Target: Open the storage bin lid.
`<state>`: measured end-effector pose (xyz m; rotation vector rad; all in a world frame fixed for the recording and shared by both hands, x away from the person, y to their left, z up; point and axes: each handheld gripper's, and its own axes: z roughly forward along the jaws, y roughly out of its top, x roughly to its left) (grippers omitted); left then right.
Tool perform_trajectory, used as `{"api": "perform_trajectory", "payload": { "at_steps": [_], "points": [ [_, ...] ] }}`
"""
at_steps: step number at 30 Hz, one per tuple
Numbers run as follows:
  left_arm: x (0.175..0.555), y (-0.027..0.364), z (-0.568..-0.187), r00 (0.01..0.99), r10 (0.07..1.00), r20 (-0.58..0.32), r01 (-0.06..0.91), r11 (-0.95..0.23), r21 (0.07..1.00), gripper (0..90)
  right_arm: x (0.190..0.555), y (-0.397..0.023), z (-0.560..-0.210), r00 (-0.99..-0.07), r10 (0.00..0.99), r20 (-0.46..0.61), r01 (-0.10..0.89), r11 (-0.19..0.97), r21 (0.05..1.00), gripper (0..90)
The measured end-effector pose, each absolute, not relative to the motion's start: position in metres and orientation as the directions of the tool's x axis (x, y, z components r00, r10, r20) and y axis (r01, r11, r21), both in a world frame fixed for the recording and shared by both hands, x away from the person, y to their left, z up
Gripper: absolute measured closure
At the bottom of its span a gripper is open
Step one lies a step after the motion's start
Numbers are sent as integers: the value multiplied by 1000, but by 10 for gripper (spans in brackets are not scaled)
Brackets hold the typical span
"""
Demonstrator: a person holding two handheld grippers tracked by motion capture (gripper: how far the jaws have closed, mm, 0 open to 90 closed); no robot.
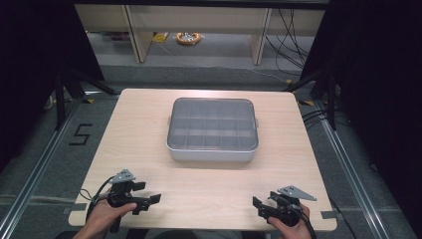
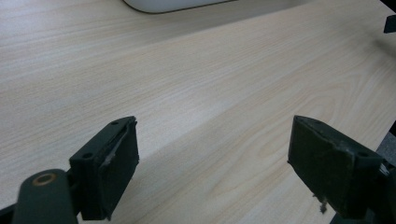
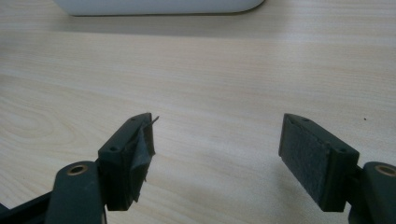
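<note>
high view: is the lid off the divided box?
No, the clear lid sits closed on the grey box at the middle of the table, and the dividers show through it.

You have a pale wood-grain desk (image 1: 149,134) before you, carrying a white box (image 1: 213,154) whose smoky grey clear lid (image 1: 213,122) shows a grid of compartments. Your left tool (image 1: 149,201) and right tool (image 1: 260,206) are black, each topped by a grey plate. Grey floor (image 1: 219,55), a black "5" (image 1: 80,134), an orange ring (image 1: 188,38).
</note>
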<state>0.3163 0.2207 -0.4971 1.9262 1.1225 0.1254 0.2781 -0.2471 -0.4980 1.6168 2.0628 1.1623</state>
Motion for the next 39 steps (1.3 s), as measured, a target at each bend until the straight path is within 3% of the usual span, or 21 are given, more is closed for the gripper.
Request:
{"api": "perform_trajectory", "payload": {
  "at_steps": [6,7,11,30,32,35,39],
  "points": [
    [316,220,-497,589,743,-318,655,-208,726,155,279,-248,-499,-324,910,257,686,39,727,274],
    [316,220,-497,586,744,-322,657,-203,726,155,277,-245,-499,-288,907,306,706,-15,708,274],
    [317,221,-497,580,747,-325,656,-192,729,155,279,-250,-499,-325,903,281,685,19,729,274],
    [319,221,-496,579,740,-341,659,-178,731,155,279,-249,-496,-266,912,311,697,-41,716,273],
    [319,221,-496,577,740,-346,662,-175,729,155,281,-253,-497,-306,907,290,676,-7,737,273],
    [320,221,-496,572,741,-351,663,-167,730,155,282,-249,-497,-267,909,322,686,-55,725,273],
    [324,222,-497,563,744,-360,672,-158,724,157,286,-252,-498,-290,910,296,664,-31,747,274]
  ]
}}
